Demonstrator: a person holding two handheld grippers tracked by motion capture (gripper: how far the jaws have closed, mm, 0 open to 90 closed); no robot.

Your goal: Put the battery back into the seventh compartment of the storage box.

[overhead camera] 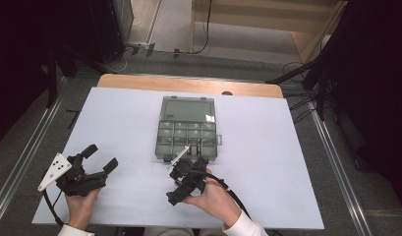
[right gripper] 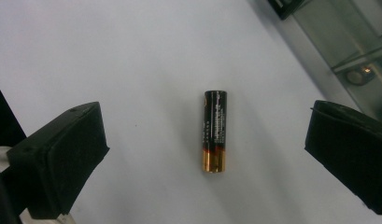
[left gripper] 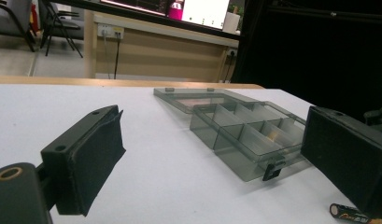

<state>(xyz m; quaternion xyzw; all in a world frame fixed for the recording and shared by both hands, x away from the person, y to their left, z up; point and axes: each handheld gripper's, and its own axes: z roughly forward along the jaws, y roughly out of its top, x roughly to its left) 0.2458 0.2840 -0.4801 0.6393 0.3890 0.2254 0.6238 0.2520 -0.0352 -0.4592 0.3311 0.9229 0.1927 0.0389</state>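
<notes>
A black and gold battery (right gripper: 215,130) lies flat on the white table, between the wide-apart jaws of my right gripper (right gripper: 206,119), which touches nothing. In the high view the right gripper (overhead camera: 188,169) hovers just in front of the near edge of a clear grey compartment box (overhead camera: 158,142), whose lid lies open behind it. Small items sit in some front compartments. My left gripper (overhead camera: 101,157) is held open and empty at the table's near left. Its view looks past its own gripper (left gripper: 213,122) at the box (left gripper: 226,149) and the battery (left gripper: 350,212) at lower right.
The white table top (overhead camera: 115,118) has a wooden strip along its far edge. Cables lie on the floor beyond it and dark stands flank both sides. A black latch (left gripper: 272,171) sticks out from the box's front.
</notes>
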